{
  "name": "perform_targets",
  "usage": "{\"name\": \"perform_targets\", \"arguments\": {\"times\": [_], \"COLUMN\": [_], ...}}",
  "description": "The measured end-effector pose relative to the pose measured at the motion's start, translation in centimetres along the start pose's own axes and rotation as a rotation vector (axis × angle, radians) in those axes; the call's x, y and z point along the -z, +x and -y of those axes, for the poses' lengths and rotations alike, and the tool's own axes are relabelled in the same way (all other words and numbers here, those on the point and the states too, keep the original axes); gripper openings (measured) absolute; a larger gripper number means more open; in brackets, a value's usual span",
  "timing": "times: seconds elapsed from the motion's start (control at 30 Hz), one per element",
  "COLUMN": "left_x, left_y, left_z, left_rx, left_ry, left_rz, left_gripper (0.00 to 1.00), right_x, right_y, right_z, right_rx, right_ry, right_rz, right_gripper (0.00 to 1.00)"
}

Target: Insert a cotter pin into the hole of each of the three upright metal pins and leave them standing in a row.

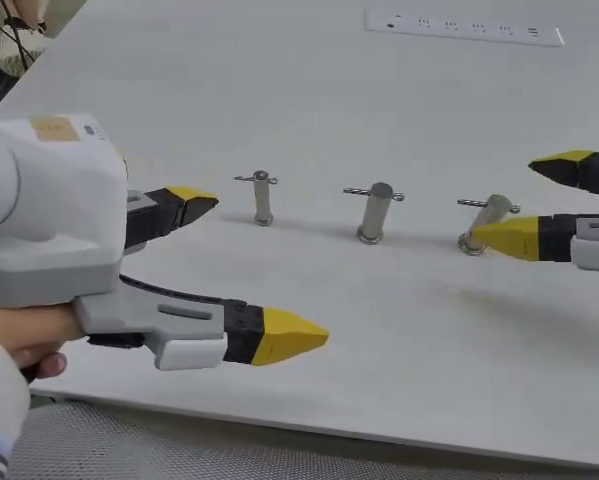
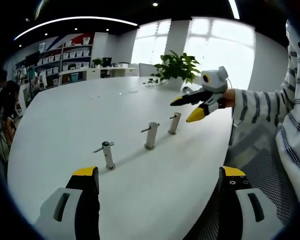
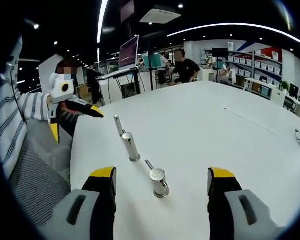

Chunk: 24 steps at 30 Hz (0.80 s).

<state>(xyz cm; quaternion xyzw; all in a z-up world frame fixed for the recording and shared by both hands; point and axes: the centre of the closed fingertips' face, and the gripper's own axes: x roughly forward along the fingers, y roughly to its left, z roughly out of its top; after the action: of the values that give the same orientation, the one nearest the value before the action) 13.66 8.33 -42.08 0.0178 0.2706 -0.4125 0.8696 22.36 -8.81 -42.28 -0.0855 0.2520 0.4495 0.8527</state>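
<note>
Nearest the person, the left gripper (image 1: pixel 244 268) is being held by a hand (image 1: pixel 24 335) over the near part of the white table (image 1: pixel 309 90), its jaws being kept wide apart with nothing between them. Its yellow tips are being pointed toward the row, short of the left metal pin (image 1: pixel 263 198) and clear of it. Beyond, three pins are being shown standing in a line across the table, well apart from one another: that left one, the middle metal pin (image 1: pixel 375 213) and the right metal pin (image 1: pixel 487 222). Their tops are being crossed sideways by the left cotter pin (image 1: pixel 247 179), the middle cotter pin (image 1: pixel 361 191) and the right cotter pin (image 1: pixel 473 203), one through each. At the right end, the right gripper (image 1: pixel 531 200) is being held with its jaws spread open, gripping nothing; in the right gripper view the right metal pin is being framed between the two jaws, just ahead of their tips and apart from both. Farthest off, a white power strip (image 1: pixel 464 27) is being seen lying flat near the table's far edge.
</note>
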Motion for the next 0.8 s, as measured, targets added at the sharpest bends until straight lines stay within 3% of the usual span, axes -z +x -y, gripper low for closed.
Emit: {"name": "perform_targets", "arguments": {"times": [0.33,0.43,0.8], "left_x": [0.0,0.1,1.3], "left_y": [-0.3,-0.4,-0.5], "left_z": [-1.0,-1.4,-1.7], "left_rx": [-0.039,-0.051,-0.049], "left_ry": [-0.027,-0.034,-0.051], "left_rz": [0.013,0.015,-0.021], "left_gripper": [0.99,0.99,0.99], "right_x": [-0.2,0.1,2.5], "right_y": [-1.2,-1.5,-2.3], "right_z": [-2.9,-3.8,-4.2], "right_rx": [-0.008,-0.017,0.037], "right_ry": [0.058,0.117,0.244], "right_rz": [0.016,0.02,-0.013], "right_gripper": [0.89,0.9,0.97]}}
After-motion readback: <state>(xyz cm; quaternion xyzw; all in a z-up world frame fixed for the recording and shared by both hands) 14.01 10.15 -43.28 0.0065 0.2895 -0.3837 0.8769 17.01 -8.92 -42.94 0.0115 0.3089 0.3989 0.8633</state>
